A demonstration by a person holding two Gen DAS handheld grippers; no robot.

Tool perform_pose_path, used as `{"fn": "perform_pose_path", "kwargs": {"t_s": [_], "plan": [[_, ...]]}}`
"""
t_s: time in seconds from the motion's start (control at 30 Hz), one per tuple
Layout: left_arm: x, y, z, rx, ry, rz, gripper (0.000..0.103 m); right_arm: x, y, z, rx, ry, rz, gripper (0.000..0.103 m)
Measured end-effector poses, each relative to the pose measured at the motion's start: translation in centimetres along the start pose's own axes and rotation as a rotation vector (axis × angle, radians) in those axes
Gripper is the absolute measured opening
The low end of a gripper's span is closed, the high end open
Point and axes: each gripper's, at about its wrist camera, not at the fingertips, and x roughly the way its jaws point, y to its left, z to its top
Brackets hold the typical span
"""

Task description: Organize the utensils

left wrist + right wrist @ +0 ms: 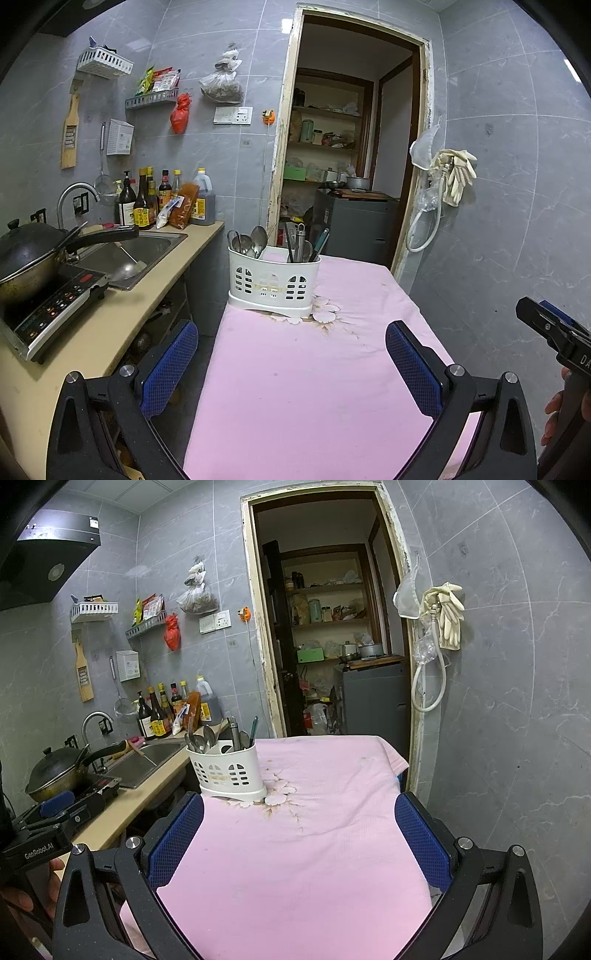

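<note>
Pink cloth with a pale flower print covers my table [295,387], bare except for the white slotted utensil caddy [273,284] standing at its far end, at 12 o'clock from my left claw [291,373]. Spoons [253,240] fill its left compartment; chopsticks and dark handles [304,245] stand upright in the right one. Both my claws are released and grip nothing; my right claw [299,849] hovers over the cloth too. At 9 o'clock, a beige counter carries a steel sink [129,254] and a lidded wok [29,258] on an induction cooker. Grey marbled tiles line the walls, and an open doorway [347,147] lies beyond.
</note>
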Motion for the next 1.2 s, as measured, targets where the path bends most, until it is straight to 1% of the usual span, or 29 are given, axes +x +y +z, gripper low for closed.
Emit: {"fn": "perform_pose_path", "kwargs": {"t_s": [1.2], "plan": [[0.01, 0.70, 0.05, 0.000, 0.003, 0.004, 0.102, -0.06, 0.91, -0.53, -0.005, 0.007, 0.004, 0.102]]}}
